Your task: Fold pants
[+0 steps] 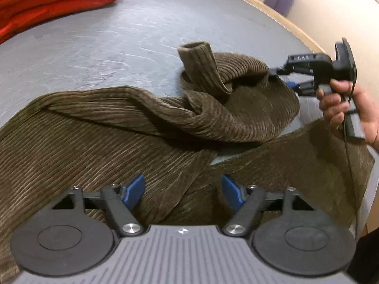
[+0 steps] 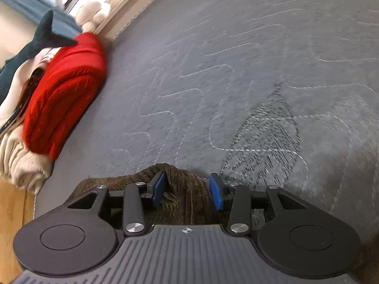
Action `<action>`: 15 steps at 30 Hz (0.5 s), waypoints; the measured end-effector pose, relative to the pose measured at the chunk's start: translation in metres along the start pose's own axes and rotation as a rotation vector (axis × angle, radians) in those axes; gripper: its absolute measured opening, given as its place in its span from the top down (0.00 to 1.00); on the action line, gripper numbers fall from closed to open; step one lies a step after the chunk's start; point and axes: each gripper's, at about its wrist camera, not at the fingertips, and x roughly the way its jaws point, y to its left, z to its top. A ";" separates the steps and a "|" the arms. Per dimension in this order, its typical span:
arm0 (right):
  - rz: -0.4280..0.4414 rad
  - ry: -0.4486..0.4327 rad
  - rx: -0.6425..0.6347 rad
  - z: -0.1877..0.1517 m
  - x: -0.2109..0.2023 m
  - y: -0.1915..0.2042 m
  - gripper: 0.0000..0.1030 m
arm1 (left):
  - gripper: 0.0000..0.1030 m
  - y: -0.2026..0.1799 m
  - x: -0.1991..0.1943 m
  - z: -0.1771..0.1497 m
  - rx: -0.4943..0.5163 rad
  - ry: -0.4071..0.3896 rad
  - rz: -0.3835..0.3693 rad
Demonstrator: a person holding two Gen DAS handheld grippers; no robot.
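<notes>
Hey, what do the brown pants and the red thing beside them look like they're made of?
The brown pants look like corduroy, soft and matte: fine parallel ridges run along the cloth. The red bundle looks like thick knit or fleece, judging by its plump, fuzzy folds; blur leaves that open.

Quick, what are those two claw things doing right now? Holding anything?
Left gripper: open, empty, above the brown pants.
Right gripper: open around a bunch of the pants, pads not pressing it.
</notes>
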 end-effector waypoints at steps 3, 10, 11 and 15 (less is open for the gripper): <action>0.037 0.022 -0.021 0.006 0.002 -0.001 0.60 | 0.26 -0.008 0.015 0.003 0.052 0.024 0.013; 0.166 0.008 -0.149 0.020 -0.013 0.032 0.84 | 0.82 -0.014 0.032 0.005 0.174 0.025 0.071; 0.191 -0.023 -0.141 0.024 -0.020 0.037 0.85 | 0.87 -0.014 0.031 0.007 0.174 0.020 0.082; 0.215 -0.379 0.010 0.038 -0.077 0.042 0.87 | 0.89 -0.003 0.015 0.016 0.116 -0.049 0.124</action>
